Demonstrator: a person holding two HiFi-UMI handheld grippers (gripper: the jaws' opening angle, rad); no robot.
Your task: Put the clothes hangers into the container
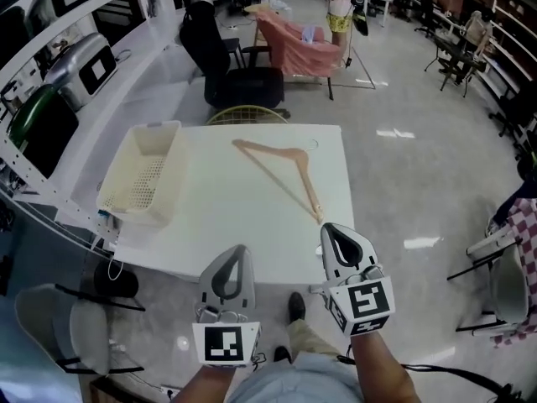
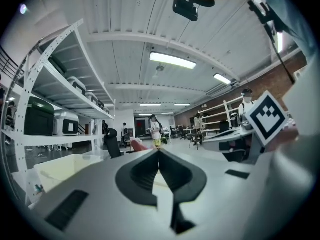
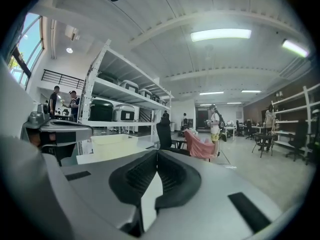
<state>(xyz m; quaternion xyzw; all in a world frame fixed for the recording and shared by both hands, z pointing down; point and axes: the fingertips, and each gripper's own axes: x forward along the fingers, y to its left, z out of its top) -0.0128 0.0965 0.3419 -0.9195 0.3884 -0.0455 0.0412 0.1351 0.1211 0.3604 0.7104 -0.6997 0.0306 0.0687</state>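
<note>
**A:** Where's the thing we're after?

**B:** The pale wooden clothes hanger (image 1: 281,173) lies flat on the right half of the white square worktop (image 1: 218,225). Its hook points to the far side. The cream perforated plastic basket (image 1: 144,183) sits at the worktop's left edge, well apart from it and empty so far.

**A:** How would it handle?

**B:** Light and stiff, I'd judge, with smooth wood that could slide between the pads. It won't bend, so one firm pinch ought to carry it. I'd take it near the neck under the hook, or across one arm. A grip out at an arm's end would probably let it swing.

**A:** And the claws?

**B:** The left claw (image 1: 241,250) is fully closed with nothing in it, at the worktop's near edge. The right claw (image 1: 327,227) is also pressed together and empty. In the head view its tip sits just beside the hanger's near arm end, and I can't tell whether it touches. Either one must open before any grasp.
</note>
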